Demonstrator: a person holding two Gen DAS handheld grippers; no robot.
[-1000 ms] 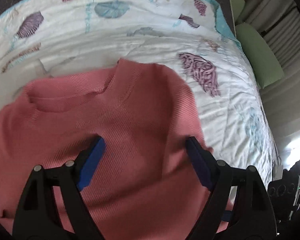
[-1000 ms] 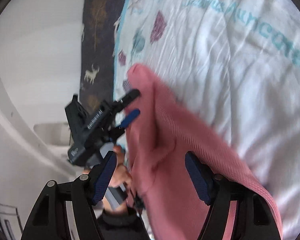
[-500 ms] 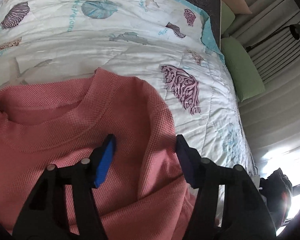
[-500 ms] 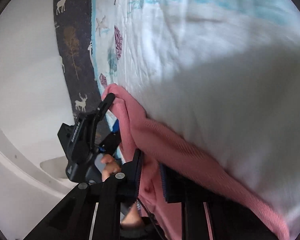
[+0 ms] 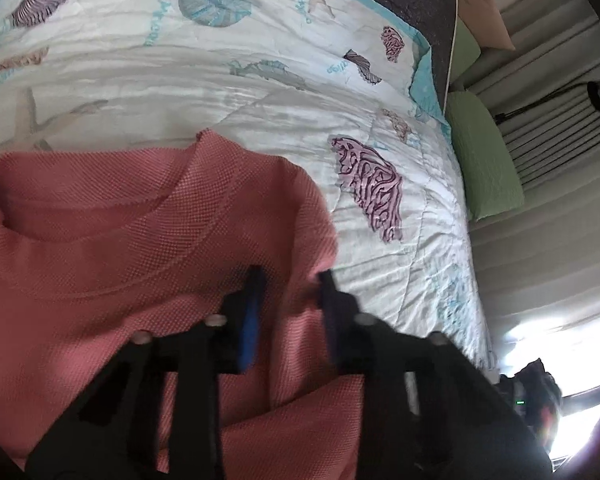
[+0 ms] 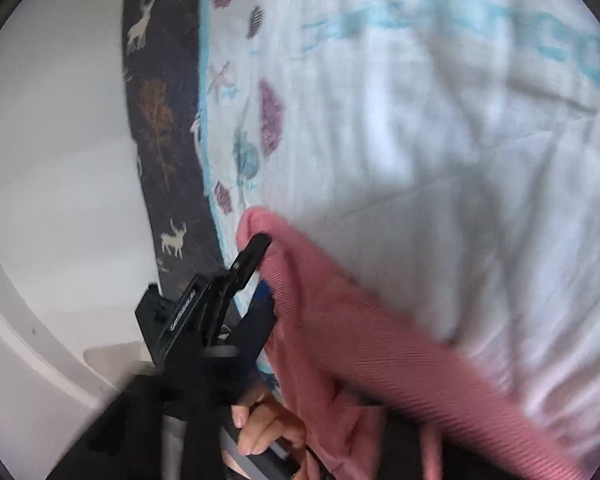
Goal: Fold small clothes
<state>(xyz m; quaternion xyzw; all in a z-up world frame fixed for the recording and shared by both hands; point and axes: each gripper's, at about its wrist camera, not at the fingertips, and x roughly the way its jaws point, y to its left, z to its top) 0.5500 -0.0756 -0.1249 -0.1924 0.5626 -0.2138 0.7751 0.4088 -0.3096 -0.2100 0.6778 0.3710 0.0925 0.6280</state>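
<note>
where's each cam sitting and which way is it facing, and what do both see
Left wrist: rides the left gripper, angled down along its closing fingers, pink shirt bunched between them, toward the seashell quilt and green pillow.
Right wrist: rides the right gripper, own fingers too blurred to read, looking across the quilt toward the wall; the left gripper and its hand show.
Shared: the shirt, the quilt and the left gripper.

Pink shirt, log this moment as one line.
pink shirt on quilt | left gripper closing on its edge | right gripper shut, grip unclear
</note>
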